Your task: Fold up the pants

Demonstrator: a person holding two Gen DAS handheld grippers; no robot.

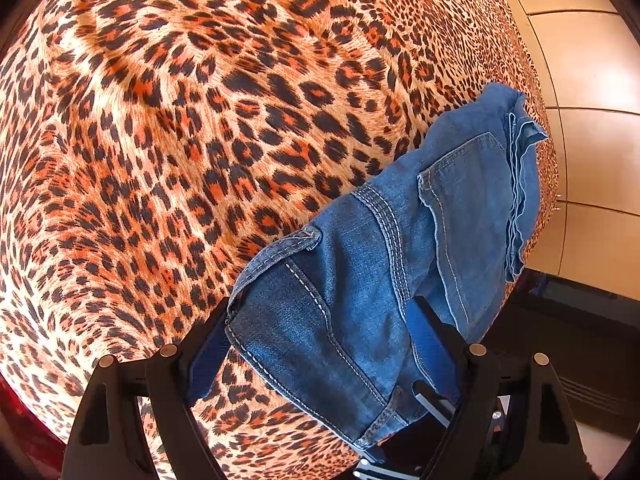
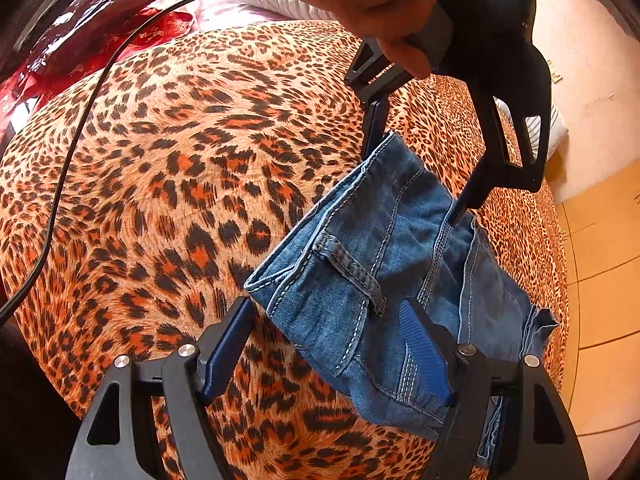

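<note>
Folded blue denim pants [image 1: 404,240] lie on a leopard-print bed cover [image 1: 180,140] near its right edge. In the left wrist view my left gripper [image 1: 320,320] is open, its fingers straddling the waistband end, with denim between them. In the right wrist view the pants [image 2: 380,272] also lie between the spread fingers of my right gripper [image 2: 328,320], which is open around the belt-loop end. The left gripper [image 2: 416,184], held by a hand, stands over the far end of the pants, its fingers apart on either side of the denim.
The bed edge drops to a tan tiled floor [image 1: 592,100] on the right. A black cable [image 2: 80,120] runs across the cover at left. Red cloth with a dark plastic wrapper [image 2: 80,12] and pillows [image 2: 280,0] lie at the far end.
</note>
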